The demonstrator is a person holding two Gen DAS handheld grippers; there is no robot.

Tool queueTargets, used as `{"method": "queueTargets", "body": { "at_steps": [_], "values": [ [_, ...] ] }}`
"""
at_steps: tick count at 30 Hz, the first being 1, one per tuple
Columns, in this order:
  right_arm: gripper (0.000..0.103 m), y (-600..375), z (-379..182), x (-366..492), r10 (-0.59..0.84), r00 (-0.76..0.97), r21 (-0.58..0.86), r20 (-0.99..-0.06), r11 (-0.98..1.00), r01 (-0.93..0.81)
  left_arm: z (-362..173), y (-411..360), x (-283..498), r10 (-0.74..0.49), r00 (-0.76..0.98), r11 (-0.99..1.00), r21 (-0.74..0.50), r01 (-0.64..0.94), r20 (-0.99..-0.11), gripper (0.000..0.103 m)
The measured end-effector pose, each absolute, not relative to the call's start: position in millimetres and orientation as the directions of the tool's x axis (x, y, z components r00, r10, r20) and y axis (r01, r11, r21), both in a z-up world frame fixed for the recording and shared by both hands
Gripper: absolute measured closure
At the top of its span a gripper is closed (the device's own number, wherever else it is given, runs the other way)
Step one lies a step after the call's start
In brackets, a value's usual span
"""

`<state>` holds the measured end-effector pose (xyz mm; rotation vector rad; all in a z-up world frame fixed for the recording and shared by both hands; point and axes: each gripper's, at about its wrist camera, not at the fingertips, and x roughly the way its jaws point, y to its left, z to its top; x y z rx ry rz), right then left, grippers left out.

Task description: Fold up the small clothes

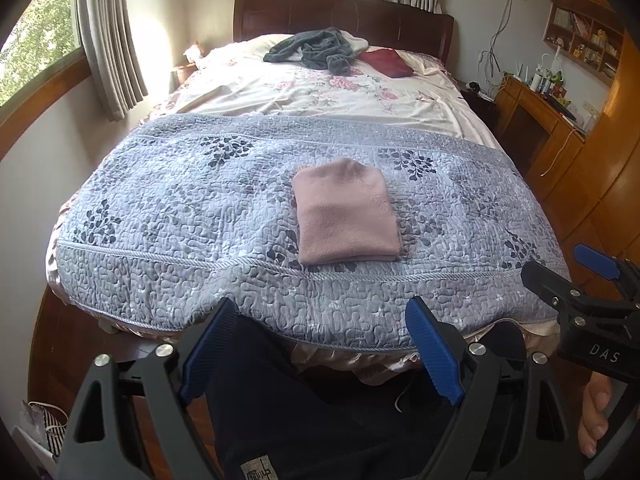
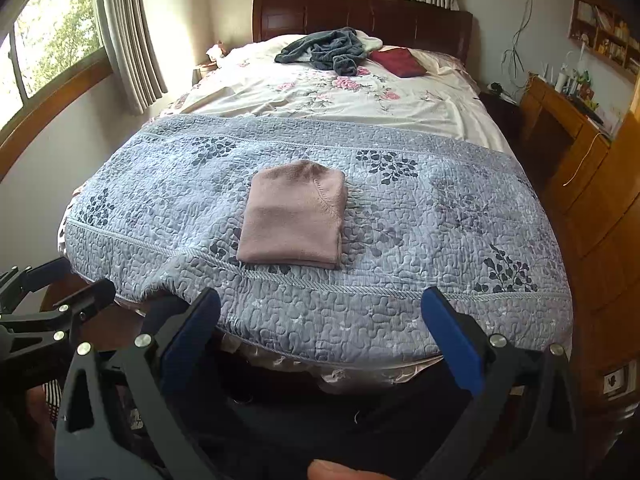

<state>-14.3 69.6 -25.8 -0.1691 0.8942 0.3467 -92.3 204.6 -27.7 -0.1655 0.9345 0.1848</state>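
A pink garment (image 1: 346, 216) lies folded into a compact rectangle on the grey quilted bedspread (image 1: 180, 208), near the middle of the bed's foot end, its folded edge toward the cameras. Nothing touches it.

The left tool (image 1: 326, 344) is held back from the foot of the bed, above dark trousers (image 1: 300, 408), its 2 blue-padded fingers spread wide apart and empty. The right tool (image 2: 324, 332) sits just beside it at the same edge, also spread wide with nothing between its fingers; a hand (image 1: 596, 416) shows behind it in the left view.

Farther up the bed, on the floral sheet (image 2: 340, 96), a crumpled dark grey garment (image 2: 324, 54) rests near the headboard, with a dark red cloth (image 2: 398, 62) just right of it.
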Motion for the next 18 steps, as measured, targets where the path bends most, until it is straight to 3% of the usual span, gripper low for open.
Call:
{"method": "queueTargets", "body": {
  "at_steps": [18],
  "values": [
    [0.003,73.5,-24.8,-14.7,0.247,0.598,0.005,-0.762,0.927,-0.375,-31.6,205.0,-91.6,0.093,0.574,0.971,-0.054,-0.235,-0.813,0.016]
  ]
}}
